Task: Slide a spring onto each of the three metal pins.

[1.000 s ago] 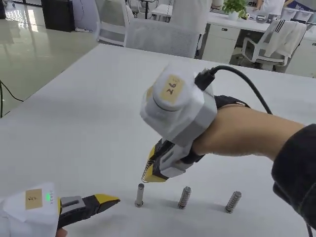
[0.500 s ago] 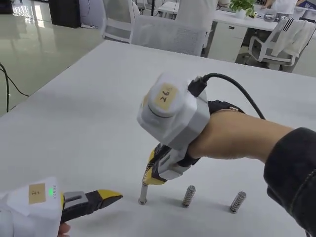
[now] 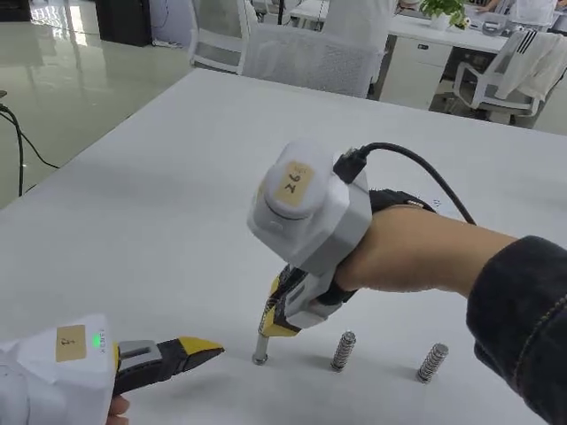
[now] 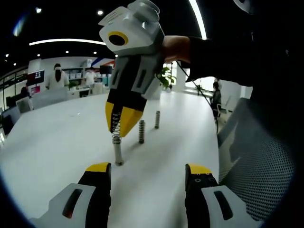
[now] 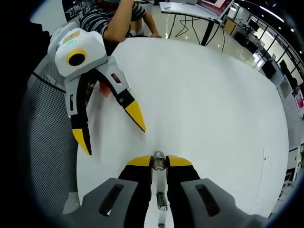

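A thin silver coil spring (image 4: 115, 129) hangs upright left of centre in the left gripper view, its lower end meeting the top of a bare metal pin (image 4: 118, 154). The right gripper (image 5: 159, 161) pinches the spring's upper end between its yellow tips. At the lower right of the head view, the middle pin (image 3: 343, 351) and the end pin (image 3: 431, 362) each wear a spring. The left gripper (image 4: 149, 168) sits at the bottom of its own view, jaws spread wide and holding nothing.

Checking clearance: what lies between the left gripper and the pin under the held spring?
Bare tabletop alone separates the left gripper from that pin, as the left gripper view shows.
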Motion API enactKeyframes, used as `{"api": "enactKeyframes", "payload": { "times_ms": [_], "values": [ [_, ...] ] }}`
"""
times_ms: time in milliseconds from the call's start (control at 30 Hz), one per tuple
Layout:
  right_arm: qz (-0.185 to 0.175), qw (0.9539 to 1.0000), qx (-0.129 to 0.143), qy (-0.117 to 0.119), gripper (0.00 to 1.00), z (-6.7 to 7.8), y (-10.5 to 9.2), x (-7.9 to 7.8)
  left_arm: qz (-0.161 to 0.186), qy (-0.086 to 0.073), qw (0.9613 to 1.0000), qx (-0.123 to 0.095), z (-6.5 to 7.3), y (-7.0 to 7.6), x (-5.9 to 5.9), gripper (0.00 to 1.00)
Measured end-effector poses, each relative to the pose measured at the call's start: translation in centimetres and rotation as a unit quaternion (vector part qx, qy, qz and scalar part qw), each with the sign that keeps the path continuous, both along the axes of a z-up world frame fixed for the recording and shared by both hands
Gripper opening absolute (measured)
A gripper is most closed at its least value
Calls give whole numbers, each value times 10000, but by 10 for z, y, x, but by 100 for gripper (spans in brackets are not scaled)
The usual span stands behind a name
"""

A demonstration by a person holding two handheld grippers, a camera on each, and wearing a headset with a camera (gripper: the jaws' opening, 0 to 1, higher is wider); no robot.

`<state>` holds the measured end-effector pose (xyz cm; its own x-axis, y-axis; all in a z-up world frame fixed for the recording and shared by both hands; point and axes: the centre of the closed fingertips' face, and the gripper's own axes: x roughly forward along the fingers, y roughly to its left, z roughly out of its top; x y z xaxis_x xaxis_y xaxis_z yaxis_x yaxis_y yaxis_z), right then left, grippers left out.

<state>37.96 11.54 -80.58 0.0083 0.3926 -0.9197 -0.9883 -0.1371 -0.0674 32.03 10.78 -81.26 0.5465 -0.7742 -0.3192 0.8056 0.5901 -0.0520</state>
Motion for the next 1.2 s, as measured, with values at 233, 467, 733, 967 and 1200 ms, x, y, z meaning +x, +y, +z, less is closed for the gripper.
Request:
{"api": "enactKeyframes", "payload": {
  "times_ms": [233, 467, 733, 967, 1200],
  "values": [
    [19, 9999, -117, -45, 8, -12, -1, 1, 5, 10, 10000, 2, -1, 0, 0, 58],
    [-13, 9997, -254, -63, 8, -24, -6, 4, 4, 26, 10000, 12, -2, 0, -1, 58],
    [-14, 9994, -338, 10, 8, -34, -9, 1, -11, 52, 10000, 22, -3, -1, -2, 58],
    [55, 9994, -350, 62, 9, -41, -9, -4, -15, 72, 10000, 35, -4, -1, -3, 58],
    [-32, 9992, -374, 139, 9, -47, -10, -3, -19, 92, 9999, 49, -4, -1, -3, 58]
  ]
}}
